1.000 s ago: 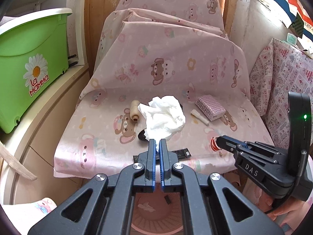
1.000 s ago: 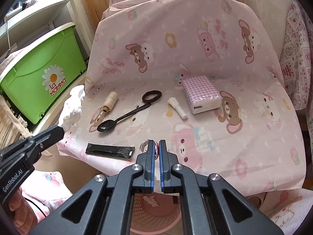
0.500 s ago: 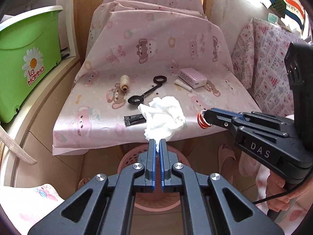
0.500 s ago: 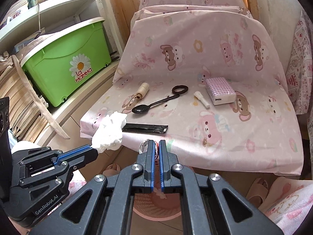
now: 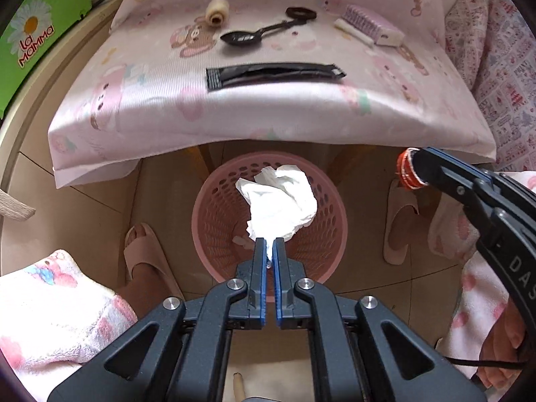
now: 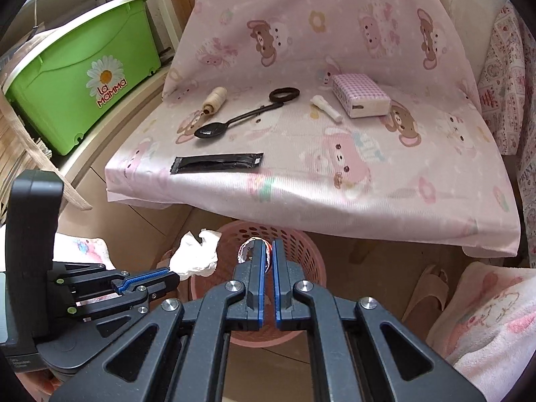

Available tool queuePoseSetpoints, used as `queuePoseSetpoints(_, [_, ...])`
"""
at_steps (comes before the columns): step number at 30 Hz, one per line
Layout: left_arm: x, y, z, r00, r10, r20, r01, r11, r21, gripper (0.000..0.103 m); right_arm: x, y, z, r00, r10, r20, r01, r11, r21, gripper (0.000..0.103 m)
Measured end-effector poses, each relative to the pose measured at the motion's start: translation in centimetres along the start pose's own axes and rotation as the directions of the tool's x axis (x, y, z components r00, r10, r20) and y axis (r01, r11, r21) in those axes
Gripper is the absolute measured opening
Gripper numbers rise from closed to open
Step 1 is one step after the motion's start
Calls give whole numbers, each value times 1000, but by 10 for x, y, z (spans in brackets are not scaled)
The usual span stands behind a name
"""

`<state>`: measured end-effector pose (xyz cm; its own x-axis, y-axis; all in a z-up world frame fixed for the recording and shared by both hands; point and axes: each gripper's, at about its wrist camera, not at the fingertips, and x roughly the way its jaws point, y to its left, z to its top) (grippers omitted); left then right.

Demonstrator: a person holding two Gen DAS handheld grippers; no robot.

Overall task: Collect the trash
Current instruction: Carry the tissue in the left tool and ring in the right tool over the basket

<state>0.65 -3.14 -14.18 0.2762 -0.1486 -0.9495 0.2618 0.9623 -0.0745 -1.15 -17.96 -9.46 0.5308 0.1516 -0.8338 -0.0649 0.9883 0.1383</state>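
My left claw is clamped on a crumpled white tissue, pinching its lower tail between the blue pads; the wad rises from the tips toward the top of the left wrist frame, its long axis running roughly along my fingers, and it hangs directly over the mouth of the pink perforated wastebasket at frame centre; in the right wrist view the same tissue sits at lower left, just beside the basket's rim, pointing up and to the right out of the left claw.

My right claw is closed on a small round bottle cap with a red and white edge, held on edge between the tips above the basket; in the left wrist view that cap shows at centre right, at the tip of the right claw, beside the basket and below the hanging edge of the pink bear-print cloth.

On the cloth, across the upper half of both frames, a black sachet lies flat near the front edge, its long axis running left to right; behind it a black spoon points its bowl to lower left; a spool of cream thread lies at its left; a pink checked box sits at upper right; a green storage bin stands at far left.
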Motion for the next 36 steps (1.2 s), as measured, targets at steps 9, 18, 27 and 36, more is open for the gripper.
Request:
queuePoseSetpoints(9, [37, 5, 8, 989, 30, -145, -38, 998, -52, 3, 31, -6, -16, 996, -49, -79, 56, 995, 84, 5])
queuePoseSetpoints(18, [91, 2, 12, 939, 114, -324, -113, 993, 24, 3, 77, -23, -30, 985, -73, -160, 96, 985, 144, 5])
queuePoseSetpoints(27, [151, 12, -4, 893, 137, -429, -157, 987, -12, 4, 131, -22, -47, 973, -99, -208, 138, 974, 182, 5])
queuePoseSetpoints(36, [186, 24, 1, 908, 70, -412, -113, 990, -81, 4, 171, -31, -61, 964, -136, -228, 181, 965, 190, 5])
